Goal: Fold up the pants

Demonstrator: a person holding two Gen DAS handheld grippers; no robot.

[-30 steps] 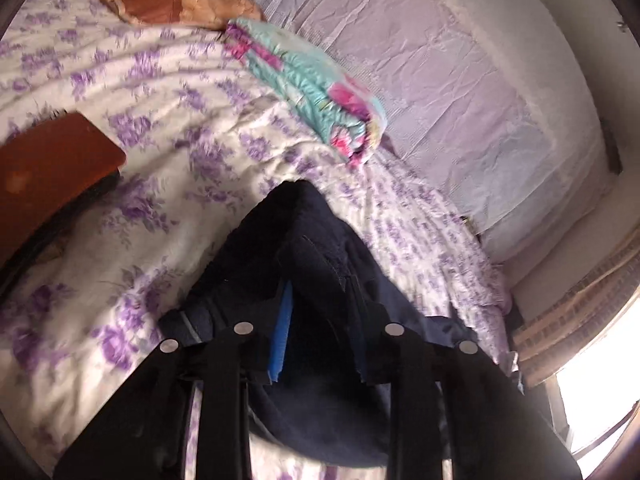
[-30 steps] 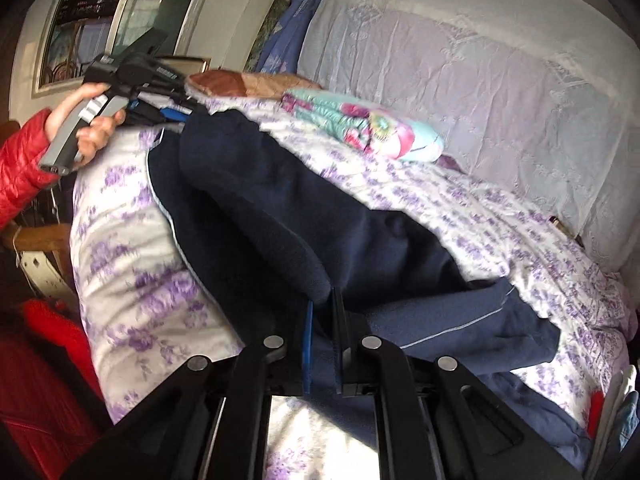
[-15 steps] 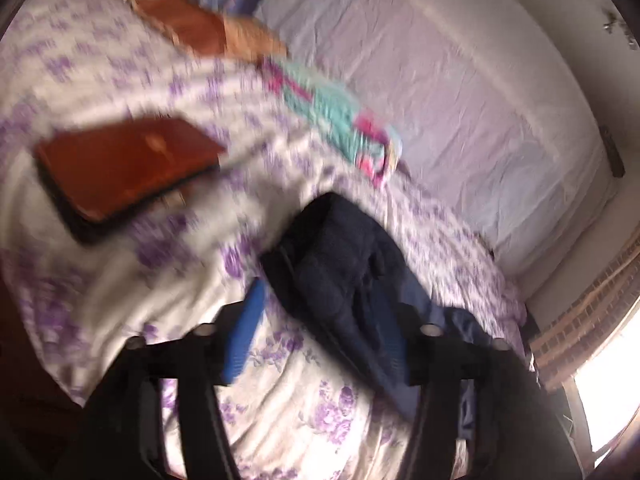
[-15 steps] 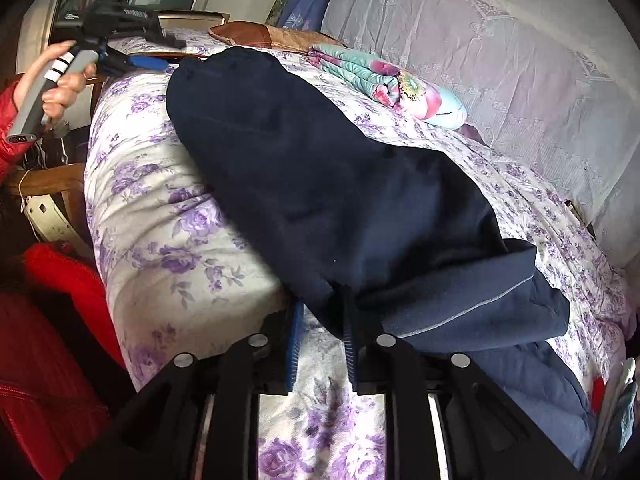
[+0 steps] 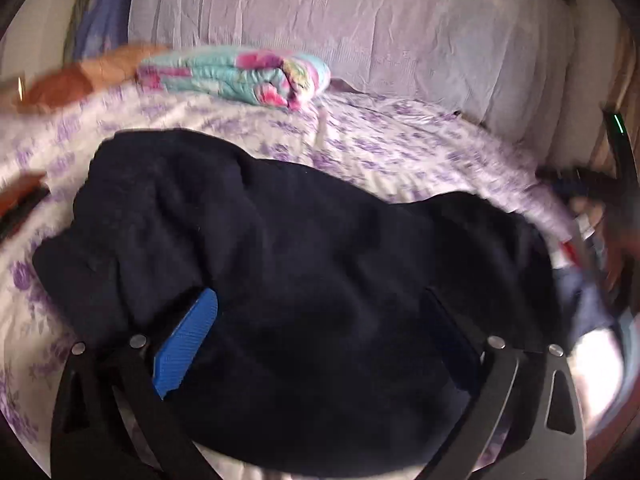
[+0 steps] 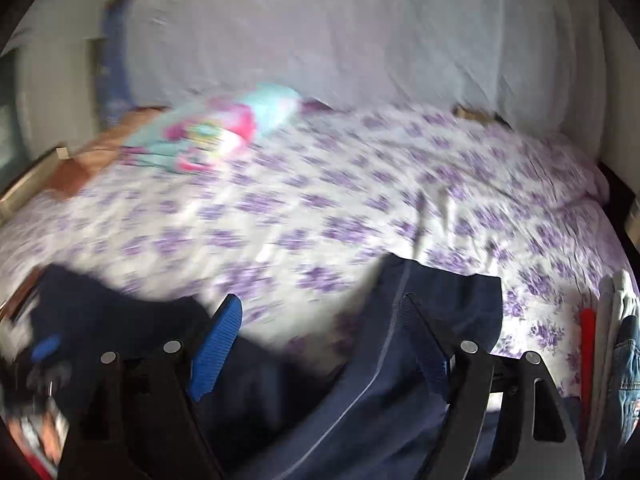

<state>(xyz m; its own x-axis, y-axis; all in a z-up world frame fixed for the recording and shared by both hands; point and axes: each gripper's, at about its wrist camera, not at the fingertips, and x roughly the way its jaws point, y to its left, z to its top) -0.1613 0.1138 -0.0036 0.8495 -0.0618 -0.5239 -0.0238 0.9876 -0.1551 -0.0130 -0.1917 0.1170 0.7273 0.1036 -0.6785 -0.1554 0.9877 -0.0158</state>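
Note:
The dark navy pants [image 5: 304,264] lie in a folded heap on the flowered bed sheet [image 5: 400,152]. My left gripper [image 5: 320,320] hovers over their near edge, its jaws opening wide; the cloth sits under and between the blue pads [image 5: 188,340], which do not press on it. In the right wrist view, the pants' end with thin pale piping [image 6: 380,384] lies below my right gripper [image 6: 320,332]. Its jaws are also opening and grip nothing. The other gripper shows as a blur at the lower left [image 6: 44,356].
A folded teal and pink quilt [image 5: 240,76] and an orange-brown pillow [image 5: 80,80] lie at the back of the bed against a lilac-covered wall [image 5: 360,20]. Jeans and other clothes [image 6: 624,344] hang at the right edge. A brown flat thing [image 5: 16,200] sits far left.
Both grippers were shut on the pants a second ago and have let go and opened wide. The pants dropped onto the bed. Both views rolled and swung.

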